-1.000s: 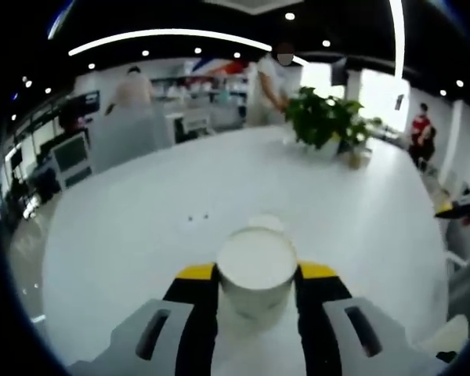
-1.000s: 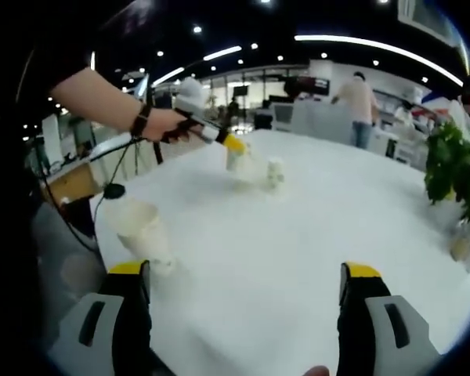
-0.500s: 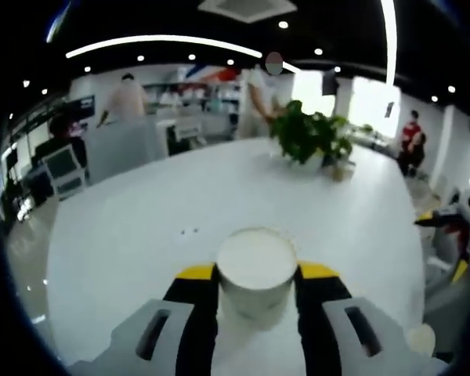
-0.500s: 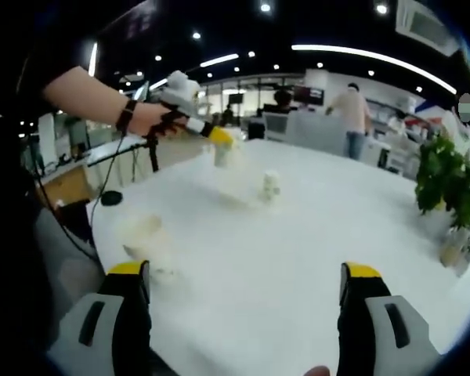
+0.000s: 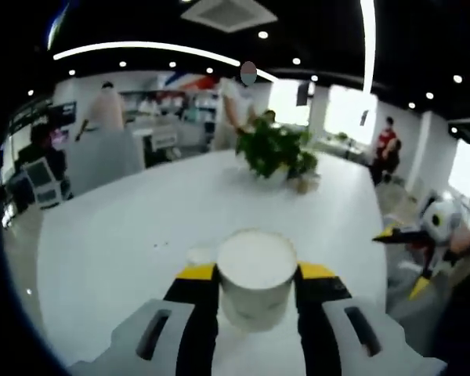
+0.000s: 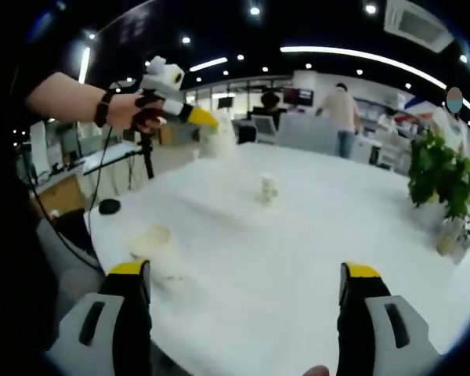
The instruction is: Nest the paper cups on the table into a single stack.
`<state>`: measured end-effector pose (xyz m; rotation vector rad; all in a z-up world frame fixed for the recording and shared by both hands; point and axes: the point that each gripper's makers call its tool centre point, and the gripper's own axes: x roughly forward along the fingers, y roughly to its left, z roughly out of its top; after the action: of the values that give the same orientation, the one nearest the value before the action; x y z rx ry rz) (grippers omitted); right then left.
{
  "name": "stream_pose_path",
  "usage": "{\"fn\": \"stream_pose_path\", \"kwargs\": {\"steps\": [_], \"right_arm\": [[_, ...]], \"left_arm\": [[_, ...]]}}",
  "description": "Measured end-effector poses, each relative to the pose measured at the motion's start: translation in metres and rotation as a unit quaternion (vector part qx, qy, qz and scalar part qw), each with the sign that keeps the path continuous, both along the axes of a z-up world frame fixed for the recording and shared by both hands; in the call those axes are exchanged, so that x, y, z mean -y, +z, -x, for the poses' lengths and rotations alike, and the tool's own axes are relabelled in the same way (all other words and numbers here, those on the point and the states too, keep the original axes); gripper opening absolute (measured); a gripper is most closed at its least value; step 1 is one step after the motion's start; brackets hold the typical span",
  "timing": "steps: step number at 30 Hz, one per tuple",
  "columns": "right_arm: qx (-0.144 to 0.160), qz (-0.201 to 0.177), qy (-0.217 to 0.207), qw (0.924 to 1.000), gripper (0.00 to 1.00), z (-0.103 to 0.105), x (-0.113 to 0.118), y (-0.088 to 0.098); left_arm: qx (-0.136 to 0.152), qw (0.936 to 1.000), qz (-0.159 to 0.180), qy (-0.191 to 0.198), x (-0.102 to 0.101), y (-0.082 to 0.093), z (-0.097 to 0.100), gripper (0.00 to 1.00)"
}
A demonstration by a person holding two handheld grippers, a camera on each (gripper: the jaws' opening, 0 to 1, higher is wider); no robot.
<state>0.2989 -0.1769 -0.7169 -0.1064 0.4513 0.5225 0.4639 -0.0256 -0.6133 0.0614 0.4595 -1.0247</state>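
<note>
The left gripper [image 5: 256, 276] clamps a paper cup [image 5: 255, 274] upright above the table [image 5: 117, 243], apparently for nesting, while the right gripper [image 6: 247, 282] fingers stand open near another cup [image 6: 155, 244].

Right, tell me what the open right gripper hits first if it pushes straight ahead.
Probably the small white paper cup standing mid-table; otherwise only bare white table lies before the right gripper. Depth is unclear.

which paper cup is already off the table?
The cup clamped in the left claw, seen raised by the hand in the right gripper view. The near cup and far cup stand on the table.
</note>
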Motion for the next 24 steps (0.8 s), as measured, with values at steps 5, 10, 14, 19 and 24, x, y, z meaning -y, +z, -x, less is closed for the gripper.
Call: {"fn": "stream_pose_path", "kwargs": {"steps": [5, 10, 14, 19, 24], "right_arm": [[0.0, -0.007, -0.005, 1.0, 0.98, 0.006, -0.005, 0.002], [-0.001, -0.017, -0.006, 0.9998, 0.98, 0.012, -0.013, 0.002], [-0.003, -0.025, -0.003, 0.9997, 0.98, 0.018, -0.02, 0.002], [-0.003, -0.043, 0.0, 0.9991, 0.98, 0.024, -0.027, 0.005], [-0.005, -0.068, 0.004, 0.9977, 0.97, 0.026, -0.033, 0.009]], "left_arm": [[-0.005, 0.9995, 0.016, -0.027, 0.005, 0.015, 0.02, 0.36], [0.0, 0.9988, 0.014, -0.048, 0.004, 0.024, 0.041, 0.36], [-0.005, 0.9975, 0.014, -0.069, 0.005, 0.028, 0.059, 0.36], [-0.01, 0.9962, 0.012, -0.085, 0.008, 0.025, 0.08, 0.36], [-0.019, 0.9949, 0.023, -0.096, 0.016, 0.024, 0.098, 0.36]]}}
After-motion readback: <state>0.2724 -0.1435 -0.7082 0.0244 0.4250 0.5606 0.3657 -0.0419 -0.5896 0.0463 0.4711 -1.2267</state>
